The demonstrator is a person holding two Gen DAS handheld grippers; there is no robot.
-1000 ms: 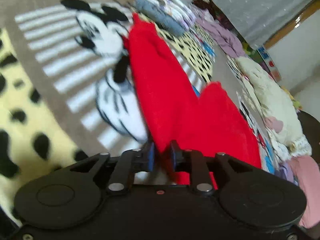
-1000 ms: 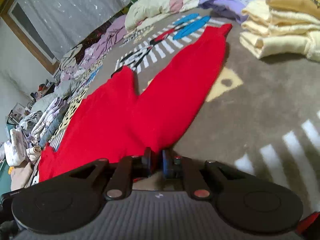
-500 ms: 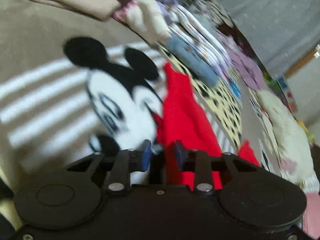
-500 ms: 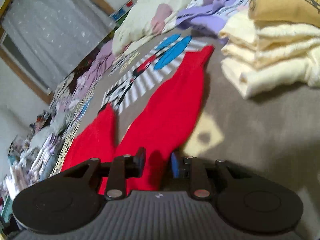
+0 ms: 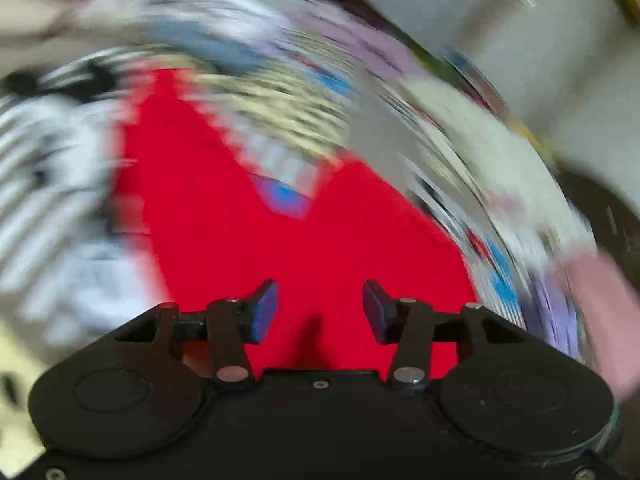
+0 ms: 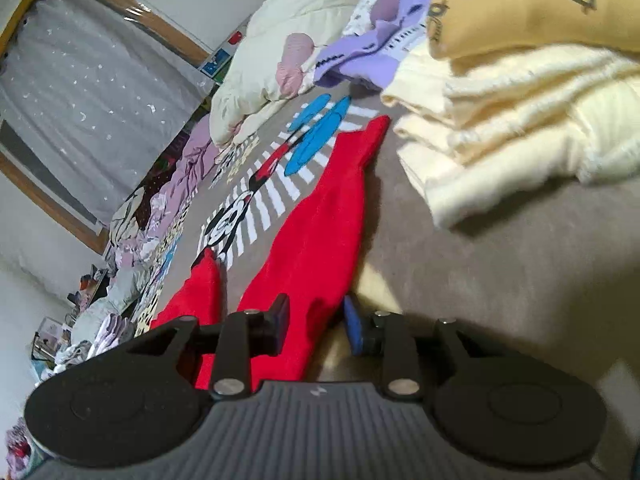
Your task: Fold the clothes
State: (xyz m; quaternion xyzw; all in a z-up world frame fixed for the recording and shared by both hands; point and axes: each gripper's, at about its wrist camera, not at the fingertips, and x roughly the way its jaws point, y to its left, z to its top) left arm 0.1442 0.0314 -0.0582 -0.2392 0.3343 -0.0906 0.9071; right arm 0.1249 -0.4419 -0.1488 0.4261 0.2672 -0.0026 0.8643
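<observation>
Red trousers (image 6: pixel 316 224) lie flat on the cartoon-print blanket (image 6: pixel 500 280), their two legs stretching away. In the blurred left wrist view the same red trousers (image 5: pixel 248 240) fill the middle. My left gripper (image 5: pixel 320 312) is open and empty just above the red cloth. My right gripper (image 6: pixel 316 324) is open, its jaws either side of the near edge of one trouser leg, not closed on it.
A stack of folded cream and yellow clothes (image 6: pixel 520 112) sits at the right. A cream quilt (image 6: pixel 288 48) and purple clothes (image 6: pixel 384 36) lie at the far end. Loose clothes (image 6: pixel 132 240) line the left side by the curtained window (image 6: pixel 92 92).
Both grippers have opened and let go of the red trousers. The left one has swung sharply, blurring its view. The right one has drawn back along the trouser leg.
</observation>
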